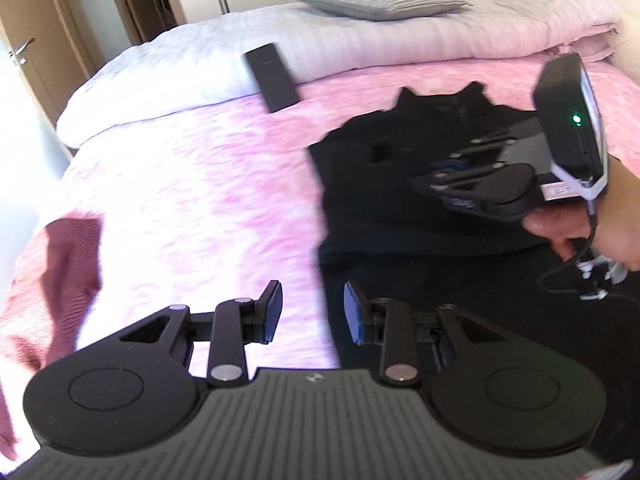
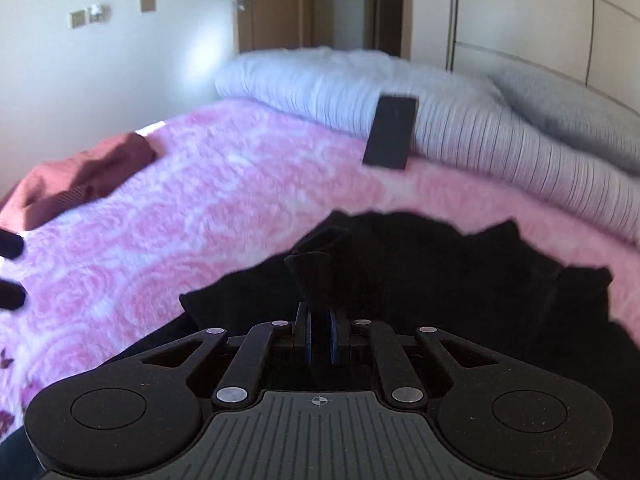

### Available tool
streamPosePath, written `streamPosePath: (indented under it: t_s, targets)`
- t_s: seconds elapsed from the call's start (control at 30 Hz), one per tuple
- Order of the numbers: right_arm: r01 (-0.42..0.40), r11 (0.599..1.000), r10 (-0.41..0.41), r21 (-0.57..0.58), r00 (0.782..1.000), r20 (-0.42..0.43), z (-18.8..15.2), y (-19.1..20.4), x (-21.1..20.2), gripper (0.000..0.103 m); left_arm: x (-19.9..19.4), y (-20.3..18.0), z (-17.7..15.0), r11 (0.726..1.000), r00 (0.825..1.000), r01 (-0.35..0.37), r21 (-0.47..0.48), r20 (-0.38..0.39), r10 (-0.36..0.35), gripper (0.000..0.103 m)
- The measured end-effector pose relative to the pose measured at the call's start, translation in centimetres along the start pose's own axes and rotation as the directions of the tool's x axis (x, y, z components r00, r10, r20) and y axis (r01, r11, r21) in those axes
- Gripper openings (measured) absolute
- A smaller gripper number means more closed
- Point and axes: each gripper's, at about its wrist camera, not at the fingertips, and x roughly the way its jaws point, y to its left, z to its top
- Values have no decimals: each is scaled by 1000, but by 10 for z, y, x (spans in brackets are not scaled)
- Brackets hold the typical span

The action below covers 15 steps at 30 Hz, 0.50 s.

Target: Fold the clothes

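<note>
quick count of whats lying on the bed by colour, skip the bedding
black garment: 1
dark red garment: 1
black slab, maybe a phone: 1
total: 3

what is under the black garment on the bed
The black garment lies on the pink patterned blanket, which shows all around it. Whatever sits directly beneath the cloth is covered. The right gripper pinches a fold of it.
</note>
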Motion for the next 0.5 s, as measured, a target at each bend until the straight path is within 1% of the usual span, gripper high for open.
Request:
streamPosePath:
  t_s: [0.03,0.1,0.17,0.23,0.27,0.3,0.33,0.37,0.4,0.43,0.5]
  targets:
    - [17,1000,-16,11,1000,-9,3,-3,6,8,4,11,-4,1000,1000,-2,-7,-4,2,29]
    - [56,998,-56,43,998,-3,12,-1,3,8,10,29,-9,1000,1000,-5,-25,-12,5,29]
    - [100,992,-103,75,994,46,26,-6,-7,9,14,40,-11,999,1000,1,-36,-9,-2,29]
    - [110,988,-117,110,991,64,36,-7,-9,9,19,44,-11,999,1000,12,-44,-6,-13,29]
    - [93,988,-100,120,994,48,37,-5,-4,9,23,45,-10,999,1000,19,-47,-5,-19,29]
    - [60,992,-60,113,998,-5,33,-1,6,9,26,44,-8,998,1000,29,-47,-5,-29,29]
    - [23,995,-15,99,997,-78,28,3,17,14,30,44,-7,998,999,39,-47,-5,-39,29]
    - [-15,996,29,88,988,-151,23,7,27,16,34,43,-5,998,999,49,-47,-4,-49,29]
    - [-39,996,52,76,983,-178,19,9,28,29,38,43,-3,997,998,59,-46,-4,-59,29]
    - [-50,997,59,62,984,-168,16,10,20,45,45,41,0,997,997,72,-39,0,-72,29]
    - [-69,996,76,51,986,-145,11,8,2,60,57,33,7,994,995,101,-29,7,-101,29]
